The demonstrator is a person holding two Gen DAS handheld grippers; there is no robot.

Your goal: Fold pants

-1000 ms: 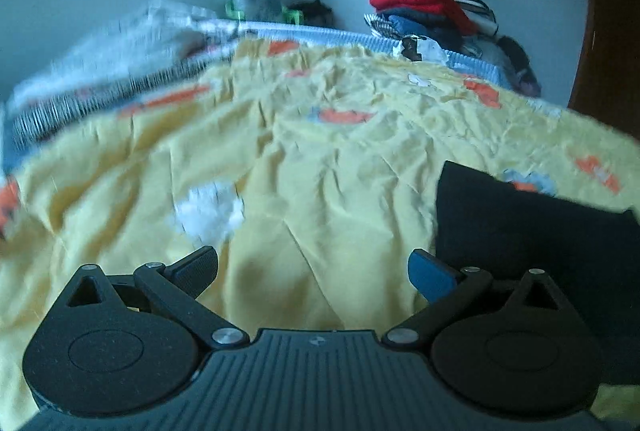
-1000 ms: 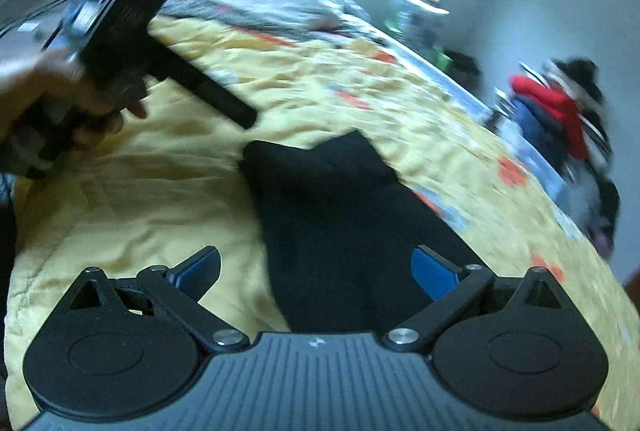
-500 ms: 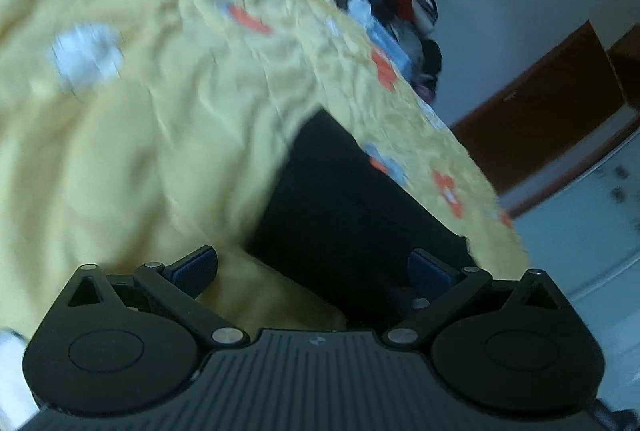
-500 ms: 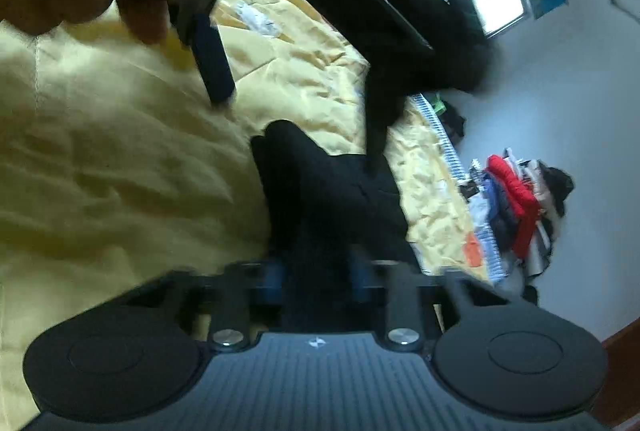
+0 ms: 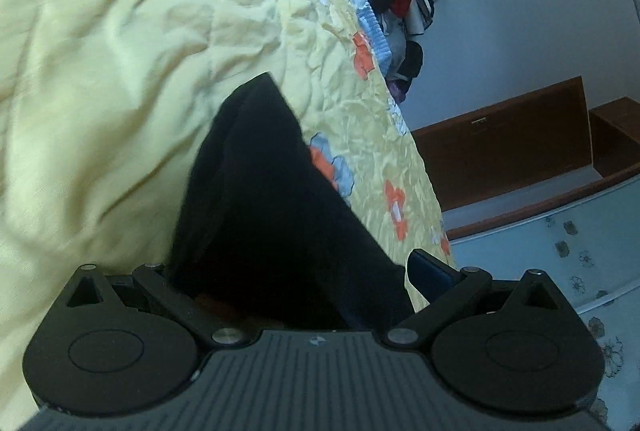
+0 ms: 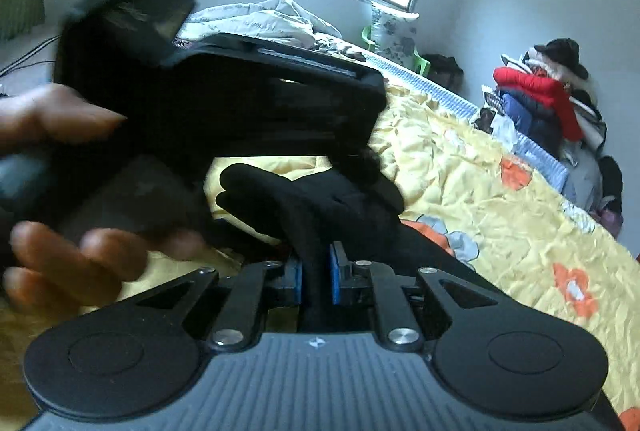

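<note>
The black pants (image 5: 260, 199) lie folded on the yellow flowered bedspread (image 5: 120, 51). My left gripper (image 5: 296, 271) is open, its fingers astride the near end of the pants; the left finger is hidden by the cloth. In the right wrist view my right gripper (image 6: 316, 279) is shut on a bunched edge of the pants (image 6: 320, 203), pinched between its blue pads. The left gripper's body and the hand holding it (image 6: 208, 119) are close above and to the left of the right gripper.
A pile of clothes (image 6: 552, 103) sits past the far right edge of the bed. Crumpled white bedding (image 6: 264, 19) lies at the head, under a window. A brown wooden door (image 5: 512, 147) and pale tiled floor (image 5: 580, 243) are beside the bed.
My right gripper has shut on the pants' edge. My left gripper has swung over and down so that its open fingers straddle the pants' near end.
</note>
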